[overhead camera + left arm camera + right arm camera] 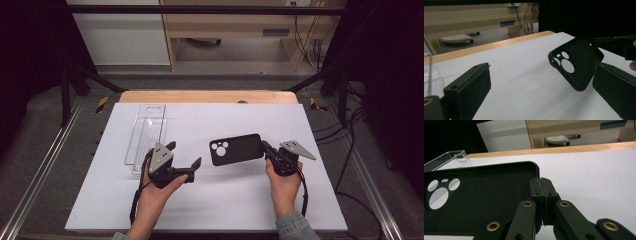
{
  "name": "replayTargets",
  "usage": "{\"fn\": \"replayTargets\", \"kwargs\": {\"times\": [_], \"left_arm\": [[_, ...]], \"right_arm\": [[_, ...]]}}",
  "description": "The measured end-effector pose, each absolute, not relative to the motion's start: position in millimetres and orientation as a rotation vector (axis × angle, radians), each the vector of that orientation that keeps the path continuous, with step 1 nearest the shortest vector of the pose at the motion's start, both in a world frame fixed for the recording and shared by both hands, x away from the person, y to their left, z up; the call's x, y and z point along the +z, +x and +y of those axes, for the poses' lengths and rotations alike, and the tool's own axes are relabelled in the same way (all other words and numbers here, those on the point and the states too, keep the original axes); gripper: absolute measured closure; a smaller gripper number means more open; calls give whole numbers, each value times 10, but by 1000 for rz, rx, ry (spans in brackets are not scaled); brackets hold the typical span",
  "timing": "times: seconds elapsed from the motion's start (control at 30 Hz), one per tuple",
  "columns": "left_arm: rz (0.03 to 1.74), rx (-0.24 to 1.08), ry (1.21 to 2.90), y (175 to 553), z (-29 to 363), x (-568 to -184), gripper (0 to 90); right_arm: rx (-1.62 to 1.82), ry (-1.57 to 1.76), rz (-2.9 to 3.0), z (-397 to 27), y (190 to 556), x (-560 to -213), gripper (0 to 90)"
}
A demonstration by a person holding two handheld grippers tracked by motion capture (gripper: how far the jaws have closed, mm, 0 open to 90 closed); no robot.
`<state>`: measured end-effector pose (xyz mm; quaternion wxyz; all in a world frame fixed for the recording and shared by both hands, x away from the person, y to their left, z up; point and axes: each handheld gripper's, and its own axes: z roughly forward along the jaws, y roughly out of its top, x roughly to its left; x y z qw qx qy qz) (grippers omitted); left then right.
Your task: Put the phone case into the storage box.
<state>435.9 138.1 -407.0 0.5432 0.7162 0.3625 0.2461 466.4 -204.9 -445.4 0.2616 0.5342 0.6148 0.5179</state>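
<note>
A black phone case (236,149) with round camera cutouts hangs tilted just above the white table top (225,200). My right gripper (263,146) is shut on its right edge. In the right gripper view the two jaws (541,182) pinch the rim of the case (481,197), whose inner side faces up. My left gripper (184,154) stands open to the left of the case, with nothing between its jaws. In the left gripper view the case (576,62) floats ahead near the right jaw of that gripper (542,73), and the right gripper (599,42) holds its far corner.
A clear plastic box (146,135) lies flat at the left of the table, beside my left hand, with its corner in the right gripper view (449,158). A wooden strip (207,96) runs along the far table edge. Metal rails flank both sides.
</note>
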Motion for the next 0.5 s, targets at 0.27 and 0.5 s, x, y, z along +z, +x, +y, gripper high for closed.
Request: {"fn": "replayTargets", "kwargs": {"times": [0.27,0.5], "left_arm": [[848,527,1722,4399,1139,-4126,21],[817,507,1746,4389,981,-4137,24]], "right_arm": [[1415,1447,1637,-2103,4649,-4434,896],[1416,1448,1624,-2121,4640,-4423,897]]}}
